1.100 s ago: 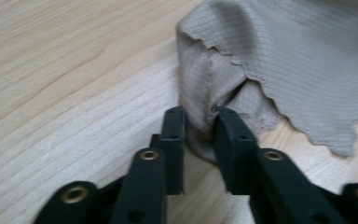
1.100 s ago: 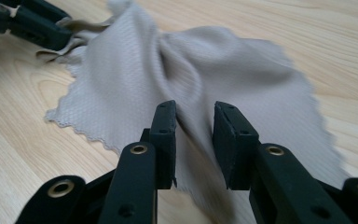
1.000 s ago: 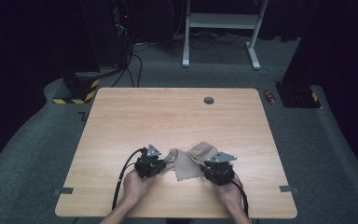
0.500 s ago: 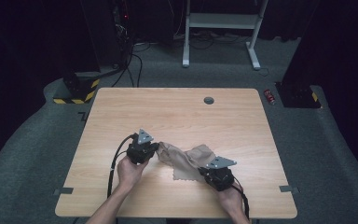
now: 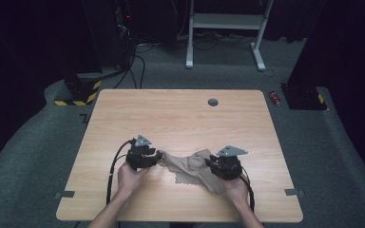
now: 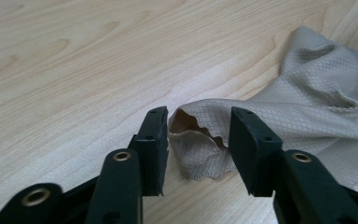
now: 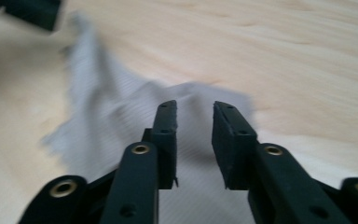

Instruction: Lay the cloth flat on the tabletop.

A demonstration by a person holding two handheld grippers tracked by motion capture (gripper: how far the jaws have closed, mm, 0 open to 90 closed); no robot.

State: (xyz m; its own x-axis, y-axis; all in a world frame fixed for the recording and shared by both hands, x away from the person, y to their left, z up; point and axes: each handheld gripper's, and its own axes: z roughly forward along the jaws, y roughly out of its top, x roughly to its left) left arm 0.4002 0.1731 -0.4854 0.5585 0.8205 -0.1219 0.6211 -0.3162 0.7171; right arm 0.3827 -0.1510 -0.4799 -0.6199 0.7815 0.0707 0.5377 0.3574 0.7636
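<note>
A dim lab: bare wooden table (image 5: 180, 114) on grey carpet (image 5: 43, 142), cables (image 5: 133, 61), hazard-striped block (image 5: 78, 92).

Bare light wooden tabletop (image 5: 180, 118) beyond both tongs, crumpled beige waffle-weave cloth (image 5: 192, 166) lying between them, small grey round grommet (image 5: 212, 102) near far edge

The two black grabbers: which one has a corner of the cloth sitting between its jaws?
The left gripper: a curled corner of the beige cloth sits loose between its open jaws. The right gripper shows a bare gap.

Table brightly lit, surroundings dark; right gripper view motion-blurred.
</note>
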